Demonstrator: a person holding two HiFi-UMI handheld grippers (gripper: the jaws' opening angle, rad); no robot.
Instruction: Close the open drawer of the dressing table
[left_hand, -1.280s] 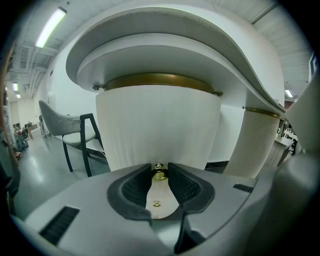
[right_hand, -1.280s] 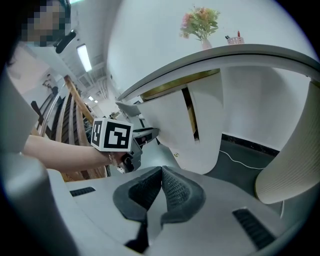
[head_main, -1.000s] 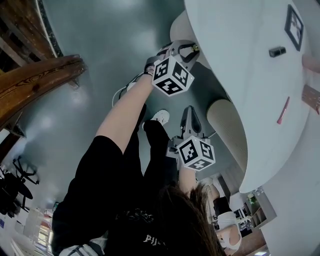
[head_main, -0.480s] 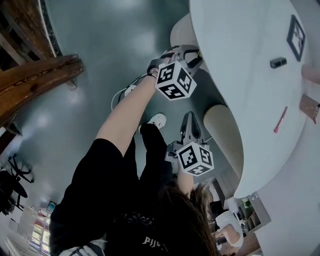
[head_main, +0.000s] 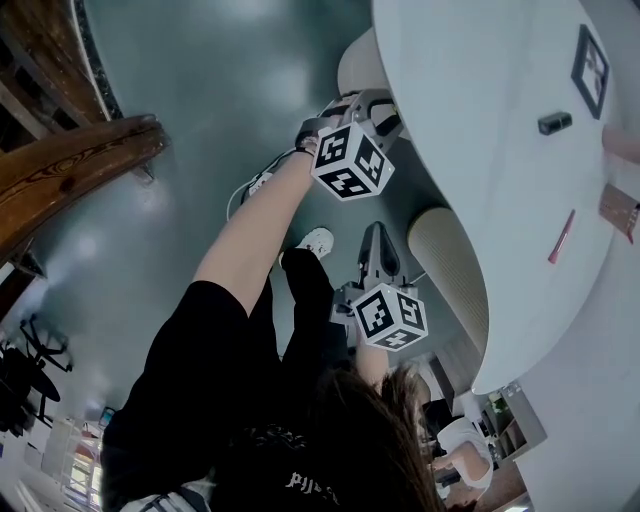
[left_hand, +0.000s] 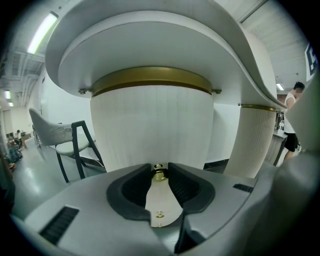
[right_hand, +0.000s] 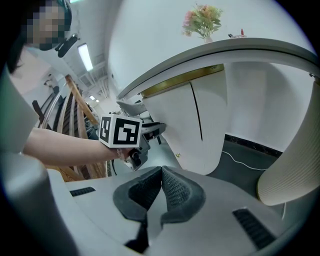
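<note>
Left gripper (left_hand: 159, 168) with jaws pinching small brass knob (left_hand: 159, 175), knob on curved white drawer front (left_hand: 155, 125) under dressing table (head_main: 480, 150) edge, right gripper (right_hand: 161, 170) jaws pressed together, empty, just beside it

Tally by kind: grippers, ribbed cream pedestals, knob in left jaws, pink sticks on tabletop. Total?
Handheld two-jaw grippers: 2, left gripper, right gripper
Ribbed cream pedestals: 2
Small gold knob in left jaws: 1
Slim pink stick on white tabletop: 1
Total: 6
</note>
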